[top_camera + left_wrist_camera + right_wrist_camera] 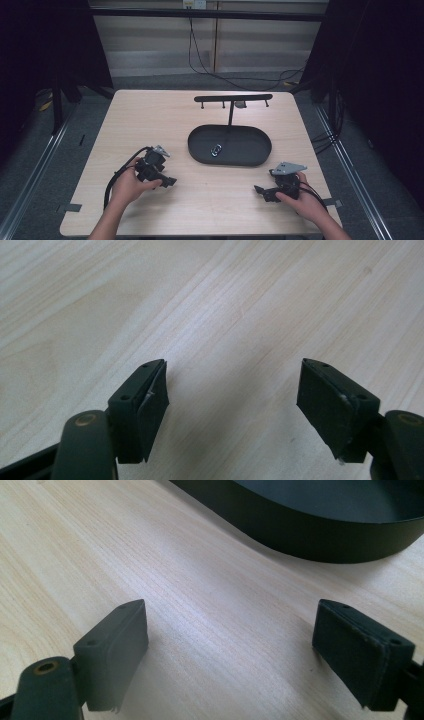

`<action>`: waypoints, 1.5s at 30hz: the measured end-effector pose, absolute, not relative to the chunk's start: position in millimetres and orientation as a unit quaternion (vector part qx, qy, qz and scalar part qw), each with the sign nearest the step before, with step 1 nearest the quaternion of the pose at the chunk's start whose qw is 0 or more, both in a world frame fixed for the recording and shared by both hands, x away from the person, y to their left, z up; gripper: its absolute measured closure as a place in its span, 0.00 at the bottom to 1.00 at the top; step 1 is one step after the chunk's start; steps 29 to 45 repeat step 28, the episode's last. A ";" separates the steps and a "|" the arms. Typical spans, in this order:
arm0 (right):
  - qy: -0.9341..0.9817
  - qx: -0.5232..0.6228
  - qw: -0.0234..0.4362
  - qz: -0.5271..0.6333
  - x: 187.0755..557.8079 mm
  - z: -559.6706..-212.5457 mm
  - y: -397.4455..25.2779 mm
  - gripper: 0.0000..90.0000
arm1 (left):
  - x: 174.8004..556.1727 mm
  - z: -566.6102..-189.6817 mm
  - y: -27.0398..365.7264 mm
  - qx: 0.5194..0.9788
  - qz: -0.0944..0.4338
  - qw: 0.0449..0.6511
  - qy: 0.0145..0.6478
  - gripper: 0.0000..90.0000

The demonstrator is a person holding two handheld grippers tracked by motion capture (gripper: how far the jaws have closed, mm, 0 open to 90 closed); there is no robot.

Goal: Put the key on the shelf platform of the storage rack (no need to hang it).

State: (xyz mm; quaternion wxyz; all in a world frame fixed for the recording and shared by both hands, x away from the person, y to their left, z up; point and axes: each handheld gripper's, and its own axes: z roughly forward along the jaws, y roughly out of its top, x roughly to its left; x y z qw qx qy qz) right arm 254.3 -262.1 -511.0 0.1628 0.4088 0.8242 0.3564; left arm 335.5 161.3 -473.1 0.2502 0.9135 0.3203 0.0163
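Small shiny metal clip (pixel 216 149) lying in black oval tray (pixel 250 157), frame centre; left gripper (pixel 170 182), right gripper (pixel 260 190) resting released, lower frame, well apart from clip, on pale wood-grain table (pixel 150 120).

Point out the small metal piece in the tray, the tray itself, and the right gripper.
small metal piece (pixel 216 149), high view, on its shiny middle.
black oval tray (pixel 260 145), high view, on its right rim.
right gripper (pixel 230 652), right gripper view, midway between its open fingertips.

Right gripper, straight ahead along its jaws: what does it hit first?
Probably the outer wall of the black oval tray. In the right gripper view, bare light wooden table lies between the open jaws of the right gripper, and the tray's rim crosses the line ahead. Depth is unclear; nothing nearer shows.
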 end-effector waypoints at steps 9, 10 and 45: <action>0.824 0.409 0.163 0.356 254.3 -511.0 -262.1 0.16 | 333.6 -481.6 162.7 0.916 0.026 0.251 0.312 0.27; 0.824 0.409 0.163 0.356 254.3 -511.0 -262.1 0.16 | 332.7 -481.7 162.5 0.916 0.025 0.250 0.313 0.27; 0.824 0.409 0.163 0.356 254.3 -511.0 -262.1 0.16 | 322.8 -491.6 165.5 0.914 0.067 0.282 0.286 0.17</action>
